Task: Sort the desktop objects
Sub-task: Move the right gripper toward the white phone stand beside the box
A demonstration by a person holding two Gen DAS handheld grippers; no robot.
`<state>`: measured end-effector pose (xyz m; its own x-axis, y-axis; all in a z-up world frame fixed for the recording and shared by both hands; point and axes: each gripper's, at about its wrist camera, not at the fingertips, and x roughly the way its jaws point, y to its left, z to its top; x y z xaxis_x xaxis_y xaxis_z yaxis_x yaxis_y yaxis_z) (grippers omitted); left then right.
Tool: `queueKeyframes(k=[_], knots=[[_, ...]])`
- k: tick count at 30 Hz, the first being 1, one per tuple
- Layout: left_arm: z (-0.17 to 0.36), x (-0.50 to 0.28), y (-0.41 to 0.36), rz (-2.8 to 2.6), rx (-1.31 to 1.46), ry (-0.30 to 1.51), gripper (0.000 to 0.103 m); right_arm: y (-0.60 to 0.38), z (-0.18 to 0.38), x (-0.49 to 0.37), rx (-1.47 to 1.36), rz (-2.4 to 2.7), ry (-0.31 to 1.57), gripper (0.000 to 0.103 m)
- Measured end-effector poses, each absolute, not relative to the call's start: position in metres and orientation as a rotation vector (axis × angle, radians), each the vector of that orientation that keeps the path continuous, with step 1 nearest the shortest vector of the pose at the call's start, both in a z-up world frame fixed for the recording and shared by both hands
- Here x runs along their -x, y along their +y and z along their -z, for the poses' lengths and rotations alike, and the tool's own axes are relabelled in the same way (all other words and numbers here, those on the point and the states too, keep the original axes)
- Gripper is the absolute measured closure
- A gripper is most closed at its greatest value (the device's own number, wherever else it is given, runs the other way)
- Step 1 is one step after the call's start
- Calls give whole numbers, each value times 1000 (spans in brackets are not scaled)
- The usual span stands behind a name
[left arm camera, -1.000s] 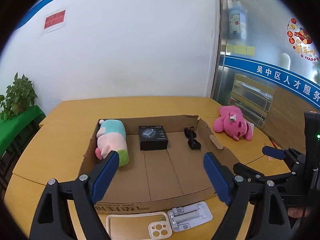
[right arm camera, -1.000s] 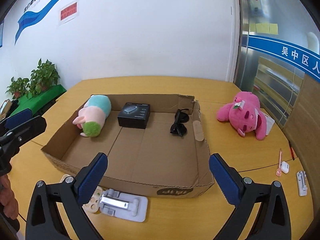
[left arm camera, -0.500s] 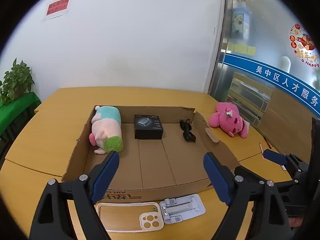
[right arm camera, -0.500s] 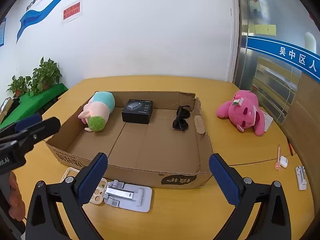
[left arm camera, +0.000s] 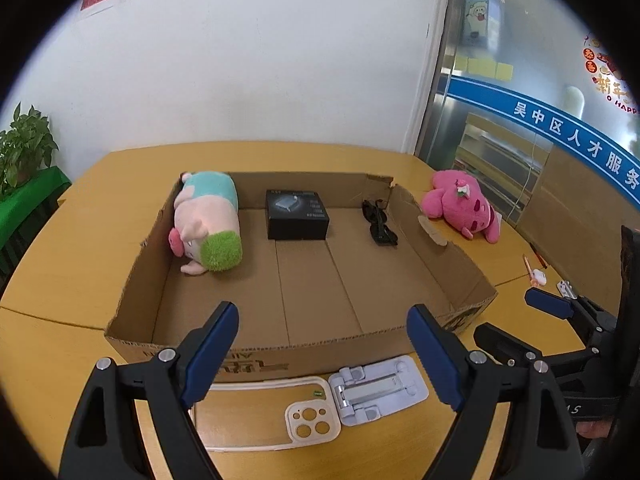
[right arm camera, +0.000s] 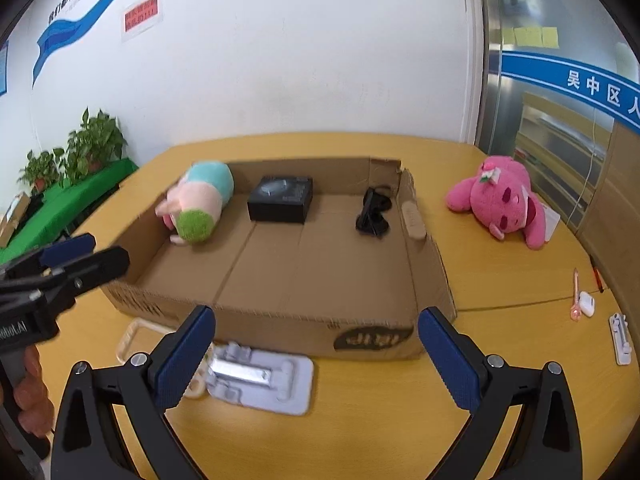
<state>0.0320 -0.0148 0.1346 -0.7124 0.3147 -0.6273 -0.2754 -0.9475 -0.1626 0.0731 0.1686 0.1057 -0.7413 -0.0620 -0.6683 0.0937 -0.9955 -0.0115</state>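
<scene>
An open cardboard box [left arm camera: 256, 360] [right arm camera: 280, 326] lies on the yellow table. Inside it are a pink and teal plush [left arm camera: 208, 220] [right arm camera: 200, 204], a black box [left arm camera: 297, 220] [right arm camera: 280, 200] and black sunglasses [left arm camera: 379, 222] [right arm camera: 372, 212]. A cream phone case [left arm camera: 280, 416] [right arm camera: 132, 340] and a white folding stand [left arm camera: 378, 390] [right arm camera: 260, 380] lie in front of the box. A pink plush [left arm camera: 464, 204] [right arm camera: 500, 200] lies right of it. My left gripper [left arm camera: 322, 352] is open and empty above the case and stand. My right gripper [right arm camera: 316, 356] is open and empty above the stand.
Small items lie at the table's right edge: a pink pen [right arm camera: 576, 292], a white earbud case [right arm camera: 587, 303] and a white clip [right arm camera: 620, 338]. Potted plants [right arm camera: 76, 156] stand on a green surface to the left. A white wall and a glass partition are behind.
Both grippers have pulled back and risen, so the box looks farther away and the phone case and stand show more fully. Both stay open.
</scene>
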Motion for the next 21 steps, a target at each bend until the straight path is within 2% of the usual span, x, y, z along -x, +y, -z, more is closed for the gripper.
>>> queueKeyframes(k=[2,7,11,15,18,20,21], knots=[[-114,-28,-16,-2604,1061,-99,17,175,-78,-70,-1229,2819,101,0],[-58,-18,-14,-2473,1280,-147,18,189,-20,-65,-1382,2657,-139,6],[-35,-17,-10,-2445,1348,-131,19,179,1,-59,-1394,2600,-147,17],[-27,-19,-12,-2425,1379,-162,19,170,4,-54,-1322,2620,-91,21],[-29,-19,-13,-2428,1382,-148,19,169,4,-55,-1281,2595,-103,34],[-31,-20,-12,-2427,1380,-150,19,169,4,-55,-1270,2581,-118,50],[-32,-20,-10,-2422,1375,-154,19,170,4,-57,-1265,2574,-136,53]])
